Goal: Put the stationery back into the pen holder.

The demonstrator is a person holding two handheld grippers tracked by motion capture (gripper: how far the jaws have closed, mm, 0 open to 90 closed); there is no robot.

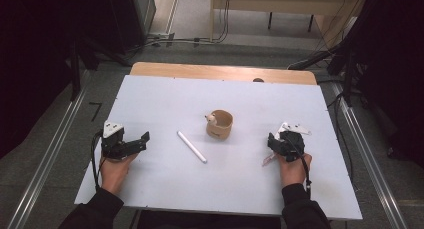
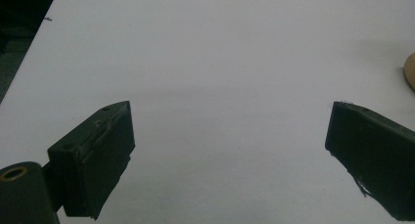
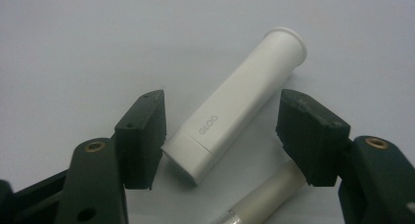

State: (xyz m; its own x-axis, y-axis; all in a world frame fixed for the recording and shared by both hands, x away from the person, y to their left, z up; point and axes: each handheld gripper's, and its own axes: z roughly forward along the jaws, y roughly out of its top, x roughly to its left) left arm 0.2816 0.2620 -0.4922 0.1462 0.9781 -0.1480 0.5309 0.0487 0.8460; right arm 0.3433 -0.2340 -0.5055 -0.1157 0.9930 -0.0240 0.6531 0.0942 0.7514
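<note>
Fingers [image 3: 142, 136] of the right gripper [image 3: 222, 136] stand apart, straddling the white glue stick [image 3: 237, 101] lying flat on the table [image 1: 165, 96] (a second, translucent tube [image 3: 262, 197] lies just beside it). Closing askew could roll the stick away or catch both. The left gripper [image 2: 230, 150] gapes over bare tabletop.

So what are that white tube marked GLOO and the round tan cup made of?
The white tube marked GLOO looks like smooth matte plastic: even colour, moulded lip, embossed lettering. The round tan cup looks like wood or bamboo, judging by its warm, dull colour; its grain is too small to confirm.
</note>
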